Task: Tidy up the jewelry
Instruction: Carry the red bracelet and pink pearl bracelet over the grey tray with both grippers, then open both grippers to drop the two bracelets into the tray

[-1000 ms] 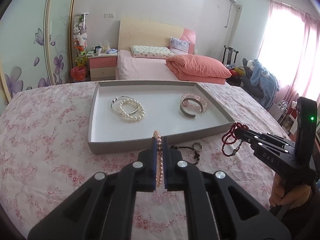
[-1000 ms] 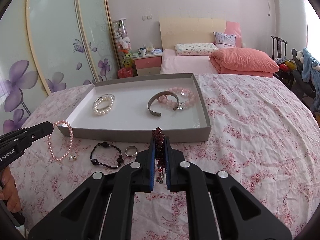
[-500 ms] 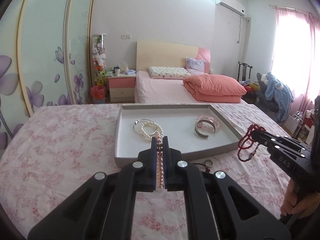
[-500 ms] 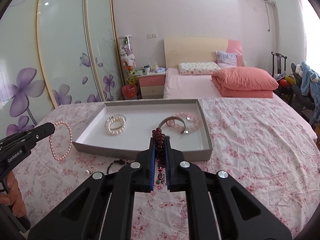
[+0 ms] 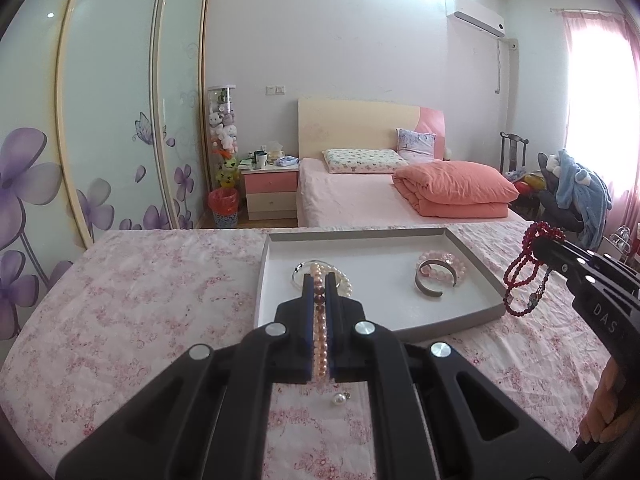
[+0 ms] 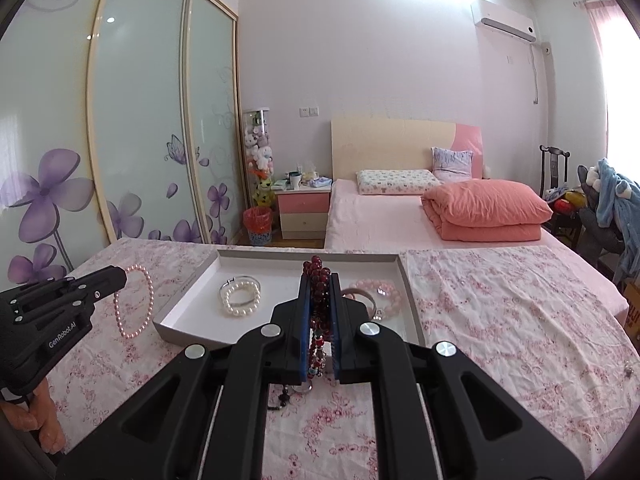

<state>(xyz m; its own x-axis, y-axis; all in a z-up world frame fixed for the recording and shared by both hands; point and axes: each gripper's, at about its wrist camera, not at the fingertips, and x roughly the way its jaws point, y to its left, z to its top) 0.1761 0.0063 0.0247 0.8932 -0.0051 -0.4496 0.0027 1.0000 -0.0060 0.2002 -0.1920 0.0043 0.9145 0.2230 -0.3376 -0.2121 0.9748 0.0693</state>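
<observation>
Left claw (image 5: 319, 292) is clamped on a pink pearl bracelet (image 5: 320, 344), right claw (image 6: 320, 296) on dark red beads (image 6: 318, 300); both hang near the tray (image 6: 188, 312); light, limp, slippery strands; grip across several beads.

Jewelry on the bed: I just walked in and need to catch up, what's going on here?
A person is sorting jewelry with two handheld grippers. The left gripper is shut on a pink pearl bracelet, the right gripper on a dark red bead strand, both lifted near the gray tray. The tray already holds a white pearl bracelet, a metal cuff and a pink bead bracelet.
</observation>
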